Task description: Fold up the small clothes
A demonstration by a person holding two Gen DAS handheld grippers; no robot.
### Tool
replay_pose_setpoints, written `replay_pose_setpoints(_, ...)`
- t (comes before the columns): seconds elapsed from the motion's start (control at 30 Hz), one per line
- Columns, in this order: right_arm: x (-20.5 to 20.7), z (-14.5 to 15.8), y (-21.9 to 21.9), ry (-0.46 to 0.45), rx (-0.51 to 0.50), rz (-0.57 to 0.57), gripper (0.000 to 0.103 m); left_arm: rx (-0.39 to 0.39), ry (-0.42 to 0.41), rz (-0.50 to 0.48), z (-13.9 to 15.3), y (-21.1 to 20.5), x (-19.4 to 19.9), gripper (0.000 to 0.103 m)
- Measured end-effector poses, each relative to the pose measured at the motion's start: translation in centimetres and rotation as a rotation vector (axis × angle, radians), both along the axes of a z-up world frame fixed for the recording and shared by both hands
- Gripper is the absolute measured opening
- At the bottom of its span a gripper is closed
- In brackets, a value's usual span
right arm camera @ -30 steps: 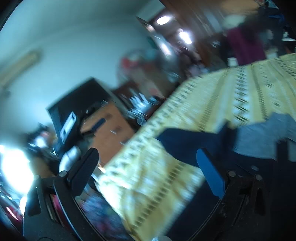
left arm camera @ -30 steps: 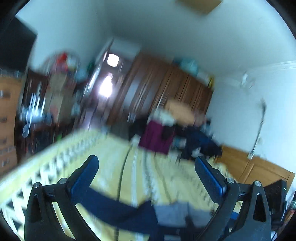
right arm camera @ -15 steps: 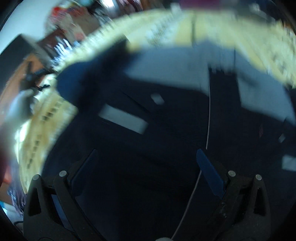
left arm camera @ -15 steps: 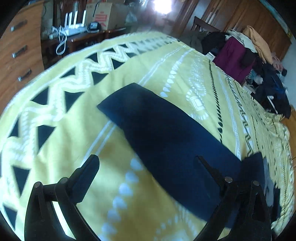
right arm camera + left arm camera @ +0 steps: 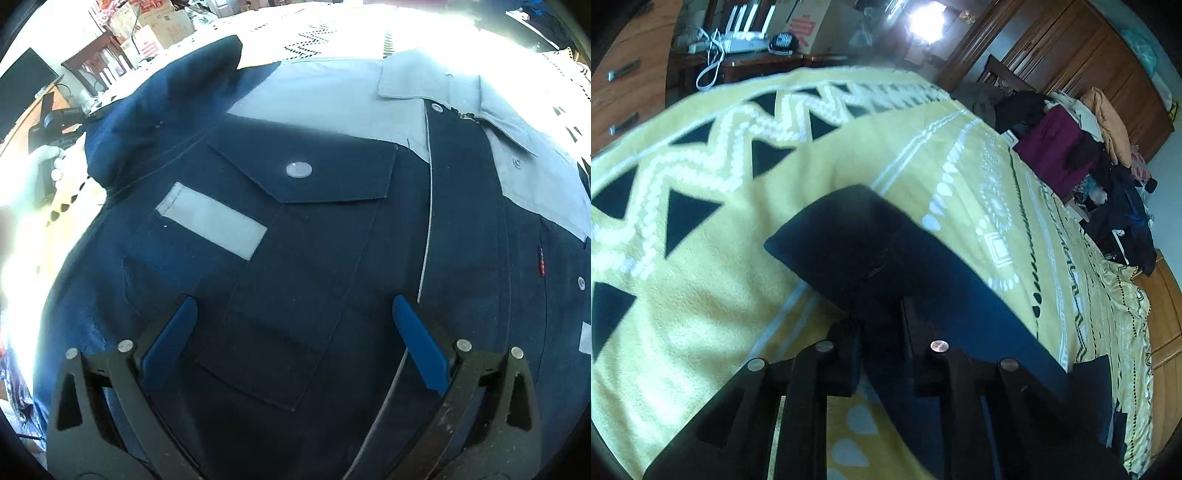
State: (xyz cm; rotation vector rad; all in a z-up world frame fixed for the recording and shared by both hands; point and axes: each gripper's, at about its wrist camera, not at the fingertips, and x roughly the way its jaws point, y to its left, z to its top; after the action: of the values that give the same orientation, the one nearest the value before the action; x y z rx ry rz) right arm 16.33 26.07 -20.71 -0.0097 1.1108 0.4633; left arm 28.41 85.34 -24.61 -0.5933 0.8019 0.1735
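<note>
Navy and grey jacket (image 5: 295, 240) lay flat, front up, on the yellow patterned blanket (image 5: 701, 295). Its sleeve (image 5: 871, 251) stretched away from the jacket body across the blanket. The left gripper (image 5: 879, 328) was clamped on the sleeve partway along it; the right gripper (image 5: 295, 339), fingers spread wide and empty, hovered over the chest pocket (image 5: 306, 258). Judged good practice: carry the sleeve flat across the jacket front while the right gripper steadies the body.
</note>
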Motion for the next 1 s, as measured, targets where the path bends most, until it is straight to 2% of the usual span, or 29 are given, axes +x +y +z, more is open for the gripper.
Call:
replay_pose_setpoints(0.1, -0.2, 0.3, -1.4, 0.012, 0.058, -0.008, 0.103, 0.038, -0.072, -0.01, 2.2, -1.3, -0.5, 0.016)
replay_pose_setpoints(0.13, -0.3, 0.6, -1.9, 0.023, 0.079, -0.013, 0.102, 0.047, -0.092, -0.024, 2.9, -1.8, -0.6, 0.01)
replay_pose_setpoints(0.2, -0.5, 1.0, -2.8, 0.039, 0.135, -0.037, 0.09, 0.07, -0.121, -0.055, 4.9, -3.3, -0.7, 0.005)
replay_pose_setpoints(0.27, -0.7, 1.4, -4.3, 0.062, 0.208, -0.064, 0.084, 0.097, -0.167, -0.11, 7.5, -5.7, -0.8, 0.004)
replay_pose_setpoints(0.33, -0.5, 2.0, -6.4, 0.071, 0.276, -0.106, 0.084, 0.154, -0.228, -0.206, 10.9, -10.1, -1.0, 0.004)
replay_pose_setpoints(0.4, -0.4, 3.0, -8.5, 0.043, 0.292, -0.142, 0.084, 0.207, -0.311, -0.337, 14.8, -16.2, -1.5, 0.004)
replay_pose_setpoints(0.5, -0.9, 4.9, -11.9, -0.003, 0.304, -0.187, 0.084, 0.199, -0.417, -0.539, 19.0, -25.6, -2.8, 0.004)
replay_pose_setpoints(0.57, -1.5, 5.9, -14.8, -0.041, 0.303, -0.231, 0.085, 0.107, -0.456, -0.7, 20.3, -32.4, -4.1, 0.008)
replay_pose_setpoints(0.6, -1.6, 6.1, -16.0, -0.051, 0.306, -0.252, 0.087, 0.073, -0.46, -0.781, 20.3, -35.8, -4.8, 0.018)
replay_pose_setpoints(0.63, -1.8, 6.1, -17.0, -0.054, 0.308, -0.271, 0.088, 0.046, -0.464, -0.849, 19.8, -39.0, -5.6, 0.033)
replay_pose_setpoints(0.67, -2.1, 5.9, -18.4, -0.049, 0.314, -0.295, 0.088, 0.012, -0.458, -0.914, 19.1, -41.5, -6.2, 0.041)
replay_pose_setpoints(0.7, -2.3, 5.5, -19.7, -0.034, 0.33, -0.313, 0.088, -0.047, -0.425, -0.981, 17.8, -44.3, -7.0, 0.043)
replay_pose_setpoints(0.77, -2.1, 4.3, -21.2, 0.007, 0.378, -0.332, 0.088, -0.108, -0.365, -1.029, 15.6, -46.9, -8.0, 0.042)
replay_pose_setpoints(0.83, -1.4, 3.3, -21.6, 0.041, 0.428, -0.328, 0.088, -0.128, -0.311, -1.011, 13.5, -47.2, -8.9, 0.042)
replay_pose_setpoints(0.9, -0.1, 2.2, -22.0, 0.097, 0.521, -0.311, 0.088, -0.168, -0.251, -0.951, 11.4, -45.4, -9.4, 0.042)
replay_pose_setpoints(0.97, 1.5, 1.2, -22.1, 0.133, 0.603, -0.302, 0.085, -0.149, -0.201, -0.868, 9.9, -42.9, -10.0, 0.042)
replay_pose_setpoints(1.0, 2.3, 0.6, -22.2, 0.142, 0.61, -0.305, 0.082, -0.154, -0.187, -0.835, 9.3, -41.7, -10.4, 0.042)
